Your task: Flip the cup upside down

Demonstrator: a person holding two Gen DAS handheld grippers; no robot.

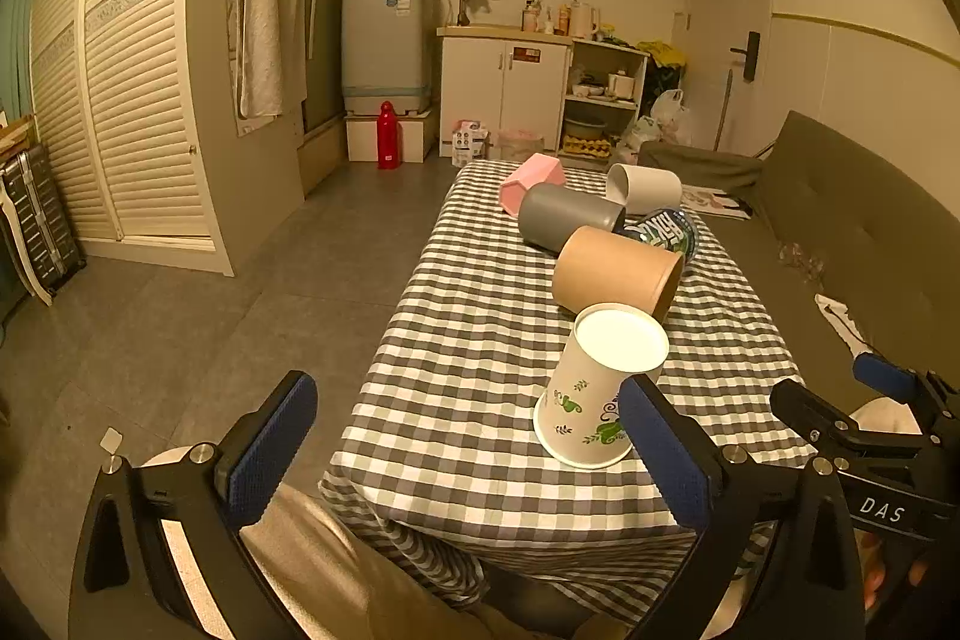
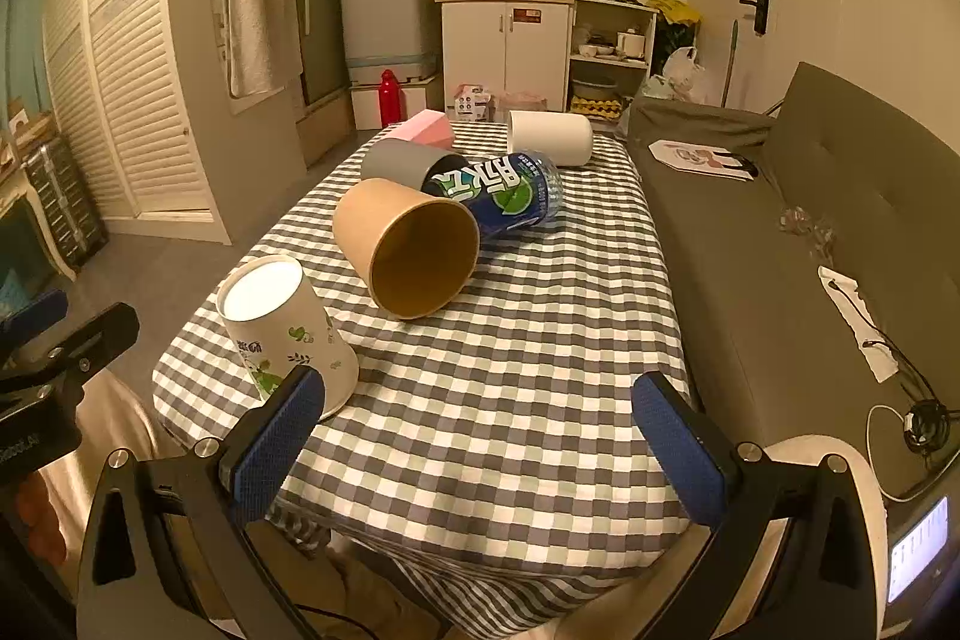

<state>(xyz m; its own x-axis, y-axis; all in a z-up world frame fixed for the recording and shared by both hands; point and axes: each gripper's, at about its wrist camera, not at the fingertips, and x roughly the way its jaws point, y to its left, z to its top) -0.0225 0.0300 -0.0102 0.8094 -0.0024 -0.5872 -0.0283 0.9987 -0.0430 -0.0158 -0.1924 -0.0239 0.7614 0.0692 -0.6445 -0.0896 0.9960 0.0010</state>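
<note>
A white paper cup with green leaf prints stands upside down, mouth on the checked tablecloth, near the table's front edge. It also shows in the right wrist view at the front left corner. My left gripper is open and empty, its right finger just beside the cup. My right gripper is open and empty over the table's front edge, to the right of the cup.
A brown paper cup, a grey cup, a pink hexagonal cup, a white cup and a blue bottle lie on their sides further back. A grey sofa runs along the right.
</note>
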